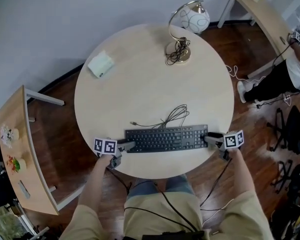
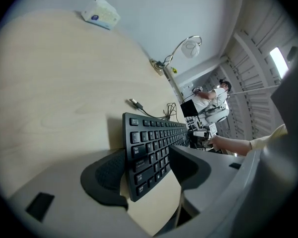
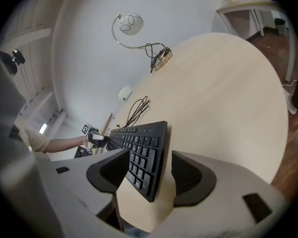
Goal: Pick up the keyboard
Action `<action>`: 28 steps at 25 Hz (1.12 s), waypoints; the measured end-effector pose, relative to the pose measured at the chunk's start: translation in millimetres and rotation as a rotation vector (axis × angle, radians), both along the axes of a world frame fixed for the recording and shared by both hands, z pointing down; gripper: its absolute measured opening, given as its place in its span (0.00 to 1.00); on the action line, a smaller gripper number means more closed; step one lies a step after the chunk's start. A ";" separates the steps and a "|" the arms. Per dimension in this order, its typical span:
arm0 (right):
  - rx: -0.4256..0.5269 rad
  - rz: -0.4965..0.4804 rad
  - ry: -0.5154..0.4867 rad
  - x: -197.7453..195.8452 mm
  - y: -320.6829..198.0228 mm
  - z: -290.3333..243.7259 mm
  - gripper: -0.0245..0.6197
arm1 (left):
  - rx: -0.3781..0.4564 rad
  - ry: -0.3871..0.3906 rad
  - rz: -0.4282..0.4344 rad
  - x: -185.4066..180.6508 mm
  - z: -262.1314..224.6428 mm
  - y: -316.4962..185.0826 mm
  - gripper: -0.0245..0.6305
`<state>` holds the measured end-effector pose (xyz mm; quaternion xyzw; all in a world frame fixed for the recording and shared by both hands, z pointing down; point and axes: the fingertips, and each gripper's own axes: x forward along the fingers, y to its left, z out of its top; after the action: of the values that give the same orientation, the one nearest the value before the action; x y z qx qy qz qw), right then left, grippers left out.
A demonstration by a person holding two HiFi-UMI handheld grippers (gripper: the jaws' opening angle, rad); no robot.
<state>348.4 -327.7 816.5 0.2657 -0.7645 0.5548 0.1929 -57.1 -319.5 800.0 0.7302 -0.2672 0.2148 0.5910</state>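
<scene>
Head view first: the black keyboard [image 1: 166, 138] lies flat at the 6 o'clock edge of the round bench [image 1: 140, 84], with its cable [image 1: 170, 118] looping off toward 12. The left tongs [image 1: 126, 145] sit at its 9 o'clock end and the right tongs [image 1: 208, 139] at its 3 o'clock end. A lamp [image 1: 187, 29] stands around 1 o'clock and a tissue pack [image 1: 100, 64] around 10.

Left gripper view: the left tongs [image 2: 146, 167] are spread around the end of the keyboard [image 2: 149, 148]. A sliver of bench [image 2: 54, 83] shows beside one pad, so they're not clamped.

Right gripper view: same deal. The right tongs [image 3: 150, 172] straddle the other end of the keyboard [image 3: 141, 157], released, with a clear gap at the outer pad. The lamp [image 3: 134, 26] is up at 12.
</scene>
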 end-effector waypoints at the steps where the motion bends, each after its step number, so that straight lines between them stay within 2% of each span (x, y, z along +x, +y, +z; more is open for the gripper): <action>1: 0.004 -0.014 -0.008 -5.5 -3.2 -0.1 0.45 | -0.002 0.003 0.000 0.6 -0.4 -1.2 0.44; 5: 0.015 -0.058 0.015 -16.3 -11.2 0.5 0.43 | 0.004 0.048 -0.046 -1.2 -1.0 -1.7 0.38; 8: -0.034 -0.082 -0.009 -15.8 -10.8 0.3 0.43 | 0.006 0.068 -0.065 -4.8 0.3 -3.1 0.30; 10: -0.078 -0.083 -0.039 -13.9 -11.5 0.1 0.43 | -0.007 0.088 -0.080 -5.7 0.2 -7.8 0.30; 12: -0.117 -0.046 -0.064 -10.2 -13.5 2.1 0.43 | -0.021 0.066 -0.079 -7.5 3.8 -11.6 0.29; 14: -0.136 0.019 -0.061 -6.1 -15.5 6.7 0.33 | -0.031 0.019 -0.062 -10.0 9.2 -13.0 0.20; 15: -0.127 0.045 -0.054 -5.7 -16.4 7.9 0.31 | -0.030 0.007 -0.057 -10.8 10.3 -12.9 0.20; 21: 0.022 0.077 -0.006 -7.5 -25.7 -7.5 0.28 | 0.052 -0.033 -0.060 -12.5 0.6 -14.0 0.20; 28: 0.261 0.075 0.009 -8.2 -70.0 -78.8 0.23 | 0.256 -0.013 -0.103 -11.0 -64.2 -50.8 0.20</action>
<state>340.2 -397.7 737.7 0.3194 -0.8187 0.4564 0.1391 -68.1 -370.3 735.7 0.7836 -0.3333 0.1528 0.5015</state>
